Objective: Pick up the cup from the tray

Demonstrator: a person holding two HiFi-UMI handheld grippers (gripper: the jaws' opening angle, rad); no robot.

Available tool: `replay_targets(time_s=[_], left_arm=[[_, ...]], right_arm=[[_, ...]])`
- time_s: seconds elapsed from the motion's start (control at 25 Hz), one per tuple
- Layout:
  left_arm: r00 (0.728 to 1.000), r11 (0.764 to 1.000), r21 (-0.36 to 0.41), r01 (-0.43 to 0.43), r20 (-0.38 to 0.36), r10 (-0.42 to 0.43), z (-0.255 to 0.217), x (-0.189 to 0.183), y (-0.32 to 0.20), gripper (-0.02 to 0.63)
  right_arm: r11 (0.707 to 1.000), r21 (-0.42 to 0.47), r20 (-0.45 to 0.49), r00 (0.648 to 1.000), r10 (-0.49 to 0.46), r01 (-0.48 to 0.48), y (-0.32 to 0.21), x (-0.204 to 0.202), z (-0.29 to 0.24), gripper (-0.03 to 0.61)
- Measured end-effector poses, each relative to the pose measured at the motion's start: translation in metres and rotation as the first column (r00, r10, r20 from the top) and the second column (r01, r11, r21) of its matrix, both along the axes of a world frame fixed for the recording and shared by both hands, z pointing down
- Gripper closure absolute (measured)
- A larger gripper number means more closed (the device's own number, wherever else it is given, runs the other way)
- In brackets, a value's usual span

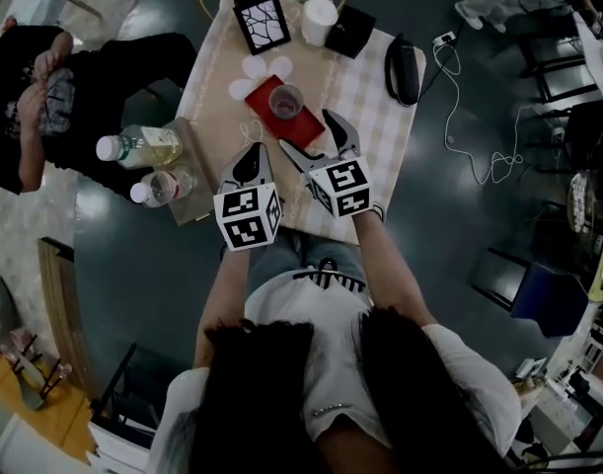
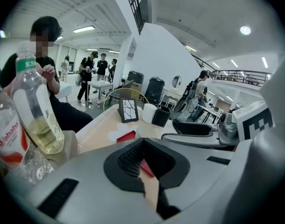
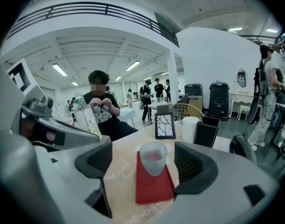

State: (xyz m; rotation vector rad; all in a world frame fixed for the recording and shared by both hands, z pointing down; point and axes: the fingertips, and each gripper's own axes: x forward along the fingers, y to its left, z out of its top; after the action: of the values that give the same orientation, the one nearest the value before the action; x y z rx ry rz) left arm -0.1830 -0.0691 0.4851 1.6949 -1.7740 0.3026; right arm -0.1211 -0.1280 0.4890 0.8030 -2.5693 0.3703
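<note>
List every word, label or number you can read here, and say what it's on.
"Wahaha", partly blurred: red label on the small bottle.
Green label on the tall bottle: too blurred to read.
Cursive script on the tablecloth: seems to begin "Jas", rest unreadable.

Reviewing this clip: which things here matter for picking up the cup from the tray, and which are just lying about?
Job in hand: cup; red tray under it; right tool, open, aimed at the cup.

Lying about: bottle with yellowish liquid; smaller bottle; framed picture; white cylinder; black box; black pouch; white discs.
</note>
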Motion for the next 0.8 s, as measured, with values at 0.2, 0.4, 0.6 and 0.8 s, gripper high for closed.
replay_targets(time_s=[0.2, 0.4, 0.6, 0.8], left_arm=[[1.000, 0.999, -0.032, 0.011, 0.012, -0.010, 0.012, -0.005, -0.018, 0.608], [0.999, 0.997, -0.060, 0.037, 0.022, -0.036, 0.026, -0.012, -0.031, 0.608], [0.998, 0.995, -0.088, 0.048, 0.041, -0.044, 0.039, -0.017, -0.042, 0.608], [0.997, 0.992, -0.106, 0.063, 0.041, -0.059, 0.054, -0.023, -0.054, 0.608]], right_arm=[[1.000, -0.012, 0.001, 1.000, -0.015, 0.015, -0.022, -0.012, 0.014, 0.176], [0.999, -0.014, -0.008, 0.999, -0.051, 0.051, -0.038, -0.021, 0.031, 0.169], [0.996, -0.037, -0.021, 0.996, -0.083, 0.083, -0.044, -0.029, 0.051, 0.161], [0.990, -0.047, -0.051, 0.990, -0.133, 0.131, -0.045, -0.041, 0.071, 0.160]])
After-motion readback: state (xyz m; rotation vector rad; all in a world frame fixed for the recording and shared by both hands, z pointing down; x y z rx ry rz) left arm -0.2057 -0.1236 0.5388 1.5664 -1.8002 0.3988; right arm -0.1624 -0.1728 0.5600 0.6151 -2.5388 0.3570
